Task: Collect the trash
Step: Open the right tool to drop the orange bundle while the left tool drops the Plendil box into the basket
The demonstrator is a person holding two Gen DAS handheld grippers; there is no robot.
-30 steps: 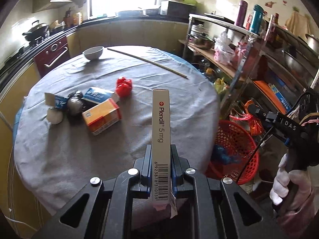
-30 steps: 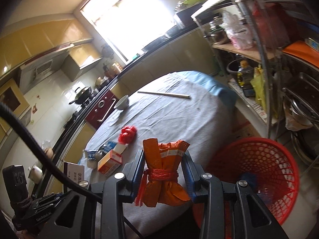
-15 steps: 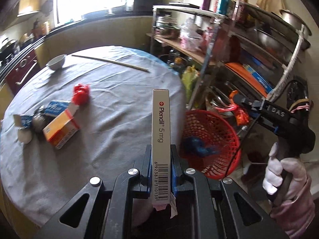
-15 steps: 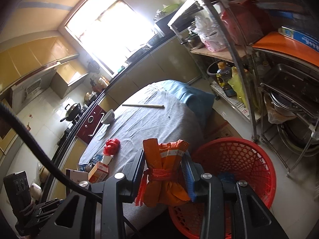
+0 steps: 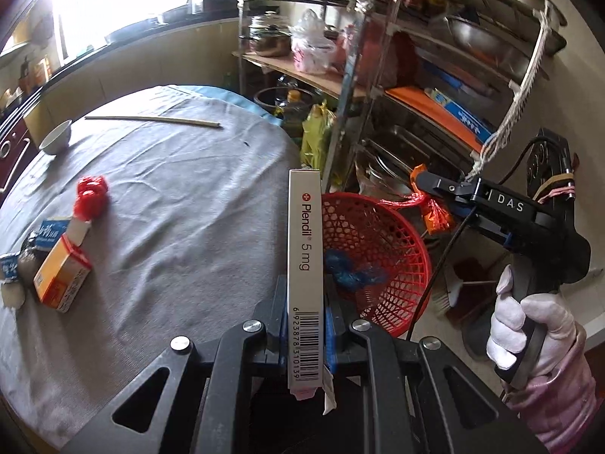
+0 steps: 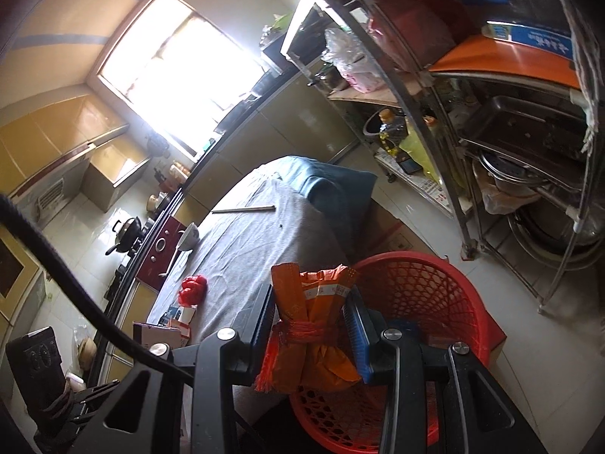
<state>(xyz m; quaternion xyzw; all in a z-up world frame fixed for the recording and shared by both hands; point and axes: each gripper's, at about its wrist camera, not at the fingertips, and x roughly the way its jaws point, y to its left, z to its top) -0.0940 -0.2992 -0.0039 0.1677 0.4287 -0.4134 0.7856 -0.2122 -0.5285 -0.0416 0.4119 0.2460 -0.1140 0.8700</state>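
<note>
red basket (image 6: 446, 287) base hidden, blue trash (image 5: 351, 270) indistinct

The slim white medicine box (image 5: 305, 265) clamped upright between the left gripper's (image 5: 305, 325) jaws read "Plendil 5 mg" down its narrow face, after a red round logo, with a barcode numbered 6923878310139 at its lower end. To its right, the right gripper (image 5: 423, 185) bore "DAS" in white letters on its black body. Print on the other cartons was too small to read.
</note>
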